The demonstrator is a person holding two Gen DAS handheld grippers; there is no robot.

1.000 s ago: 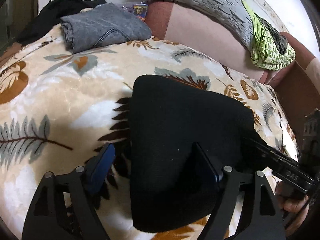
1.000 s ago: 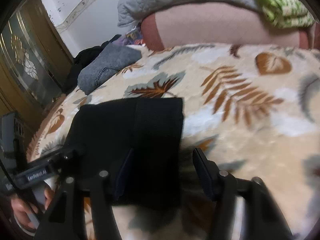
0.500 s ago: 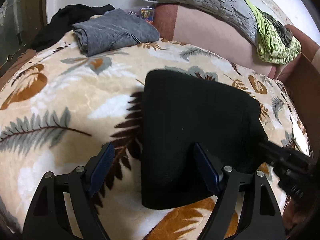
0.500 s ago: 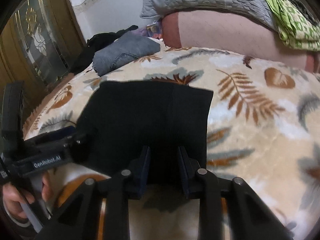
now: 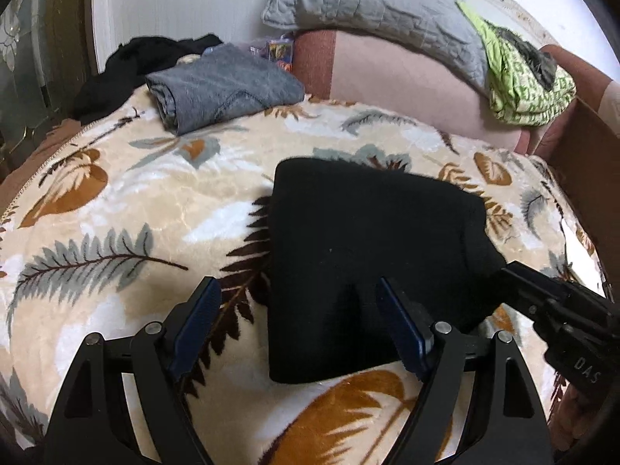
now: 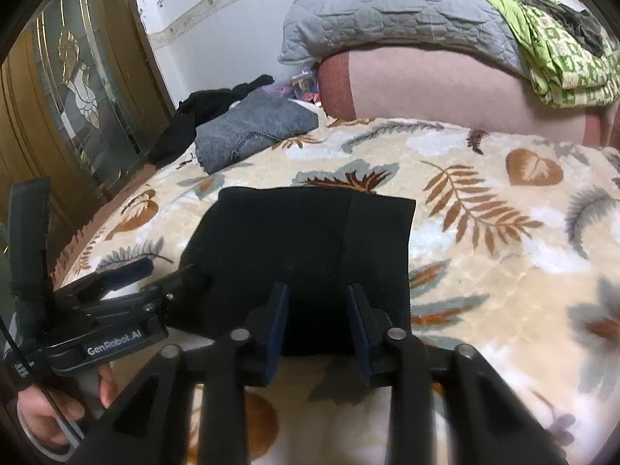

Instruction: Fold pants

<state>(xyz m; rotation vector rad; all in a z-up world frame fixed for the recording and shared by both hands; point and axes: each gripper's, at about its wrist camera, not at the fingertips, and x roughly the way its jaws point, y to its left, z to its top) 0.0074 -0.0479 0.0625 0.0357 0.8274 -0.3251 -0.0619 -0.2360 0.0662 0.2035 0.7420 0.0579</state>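
Note:
The black pants lie folded into a flat, roughly square pack on the leaf-patterned blanket. My left gripper hovers open over the pack's near left edge, its blue pads wide apart and holding nothing. In the right wrist view the pants lie just beyond my right gripper. Its jaws stand a narrow gap apart and are opening, above the pack's near edge, with no cloth pinched. The left gripper shows at the pack's left side, and the right gripper at its right corner.
Folded grey jeans and a heap of black clothing lie at the blanket's far left. A grey quilted pillow and green patterned cloth rest on a pink bolster. A wooden glass-panelled door stands at the left.
Both grippers have pulled back and up from the pants, which now lie farther off and flat. The right gripper's jaws went from wide to narrow, then spread slightly.

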